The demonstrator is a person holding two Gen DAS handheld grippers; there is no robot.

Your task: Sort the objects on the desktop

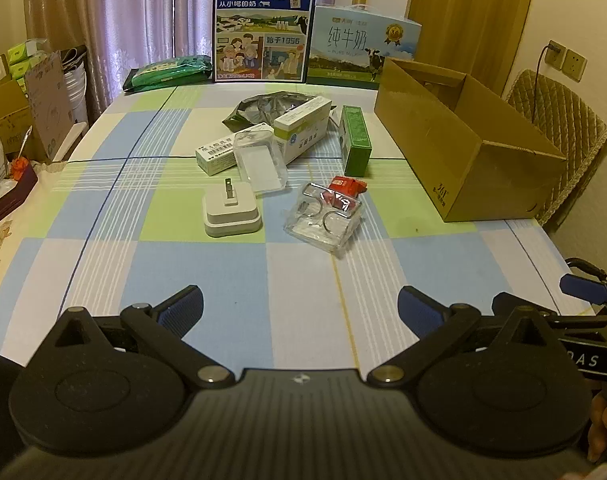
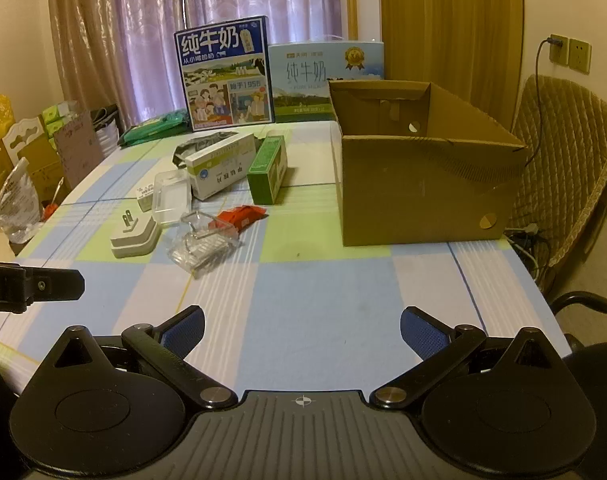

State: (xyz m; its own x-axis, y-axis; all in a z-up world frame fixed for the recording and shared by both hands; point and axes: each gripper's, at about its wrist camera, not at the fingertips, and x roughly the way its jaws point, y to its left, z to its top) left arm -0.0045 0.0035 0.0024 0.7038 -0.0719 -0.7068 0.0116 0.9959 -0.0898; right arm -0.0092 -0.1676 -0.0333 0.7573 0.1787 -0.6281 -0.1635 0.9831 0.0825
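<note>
Small items lie in a cluster mid-table: a white plug adapter, a clear plastic case, a red packet, a clear lidded box, a white medicine box, a green box and a dark foil bag. An open cardboard box stands to their right. My left gripper and right gripper hover open and empty over the near table, well short of the cluster.
Two milk cartons and a green packet stand at the table's far edge. A wicker chair is beside the table on the right. Bags and boxes crowd the left side. The checked tablecloth is bare near me.
</note>
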